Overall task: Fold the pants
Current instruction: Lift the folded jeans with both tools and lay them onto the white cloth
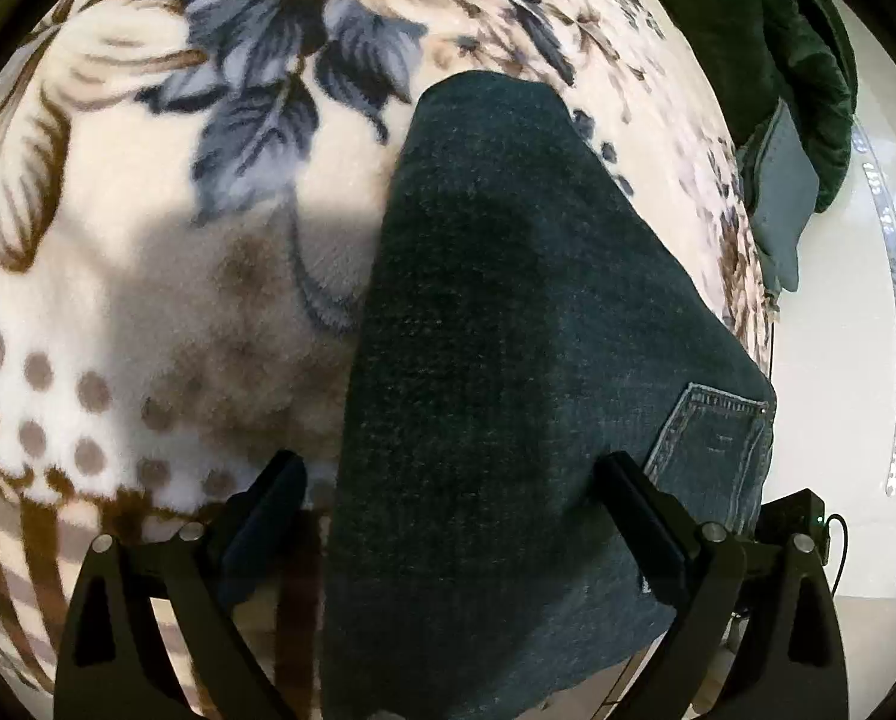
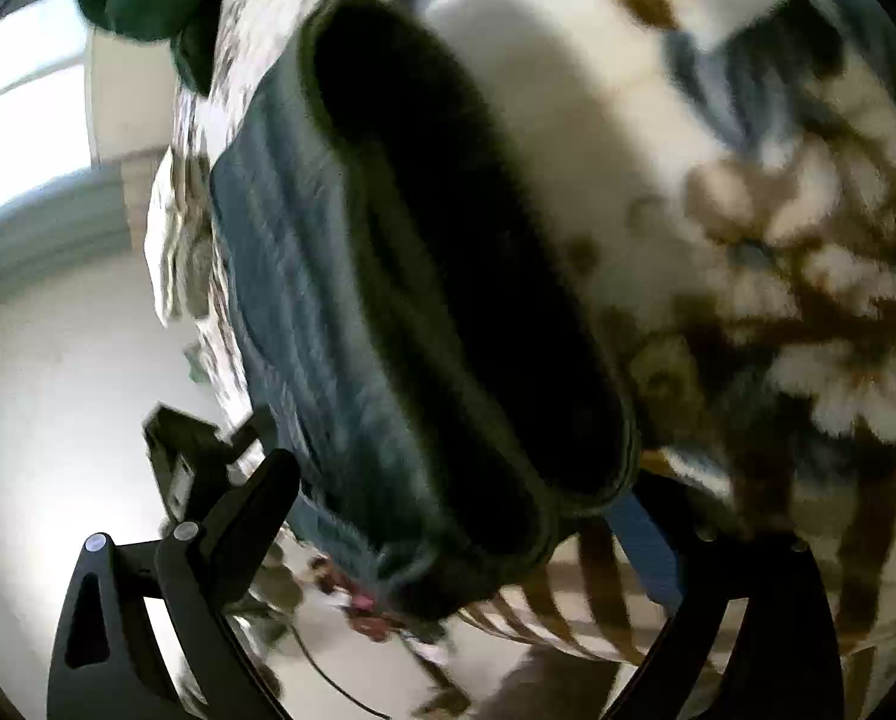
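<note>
Dark blue jeans (image 1: 508, 324) lie on a floral fleece blanket (image 1: 148, 240), folded lengthwise, with a back pocket (image 1: 712, 438) showing at the lower right. My left gripper (image 1: 454, 516) is open, its two fingers straddling the near part of the jeans just above the cloth. In the blurred right wrist view the jeans (image 2: 424, 312) run from upper left to lower centre, a dark top layer over a lighter blue one. My right gripper (image 2: 466, 516) is open, with the jeans' near end between its fingers.
A dark green garment (image 1: 766, 42) and a grey-blue cloth (image 1: 784, 198) lie at the blanket's far right edge. A white floor (image 1: 850, 360) lies past that edge. In the right wrist view the floor (image 2: 58, 390) and a bright window (image 2: 22, 96) show at left.
</note>
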Demonstrator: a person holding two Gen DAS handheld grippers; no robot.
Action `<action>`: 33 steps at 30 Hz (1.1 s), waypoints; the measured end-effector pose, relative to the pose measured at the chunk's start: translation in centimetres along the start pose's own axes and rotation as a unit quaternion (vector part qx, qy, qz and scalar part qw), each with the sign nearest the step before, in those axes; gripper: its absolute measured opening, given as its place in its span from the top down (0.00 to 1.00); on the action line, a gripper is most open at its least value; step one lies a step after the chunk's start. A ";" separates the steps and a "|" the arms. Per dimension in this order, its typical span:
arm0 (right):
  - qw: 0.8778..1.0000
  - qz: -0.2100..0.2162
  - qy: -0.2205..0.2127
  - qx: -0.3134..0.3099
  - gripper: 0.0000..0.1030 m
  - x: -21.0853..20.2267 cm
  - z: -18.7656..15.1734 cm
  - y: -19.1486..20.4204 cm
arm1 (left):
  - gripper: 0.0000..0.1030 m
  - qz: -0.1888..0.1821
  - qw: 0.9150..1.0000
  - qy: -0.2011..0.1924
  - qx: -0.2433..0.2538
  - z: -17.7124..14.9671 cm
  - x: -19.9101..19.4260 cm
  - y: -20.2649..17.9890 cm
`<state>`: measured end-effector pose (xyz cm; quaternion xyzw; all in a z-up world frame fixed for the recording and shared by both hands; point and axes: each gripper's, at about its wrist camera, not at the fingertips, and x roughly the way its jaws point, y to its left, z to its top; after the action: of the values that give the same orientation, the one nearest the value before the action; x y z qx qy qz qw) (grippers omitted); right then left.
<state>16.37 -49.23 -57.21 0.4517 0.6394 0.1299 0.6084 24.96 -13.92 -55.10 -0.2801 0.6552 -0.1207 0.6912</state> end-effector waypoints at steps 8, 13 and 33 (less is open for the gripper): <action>0.996 0.092 0.000 0.001 0.01 1.2 0.0 0.7 | 0.00 -0.017 1.000 -0.001 0.005 0.2 0.3 0.5; 0.994 0.106 -0.015 -0.006 0.01 1.5 -0.8 0.9 | 0.00 -0.039 0.999 -0.003 -0.005 0.3 0.1 1.1; 0.994 0.020 -0.081 -0.069 0.55 -1.0 -7.6 6.2 | 0.79 -0.035 0.992 -0.075 0.095 -1.0 -8.2 -4.3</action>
<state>12.08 -43.58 -50.37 0.4303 0.5683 0.1482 0.6854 23.88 -13.30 -45.84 -0.2443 0.5770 -0.1846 0.7572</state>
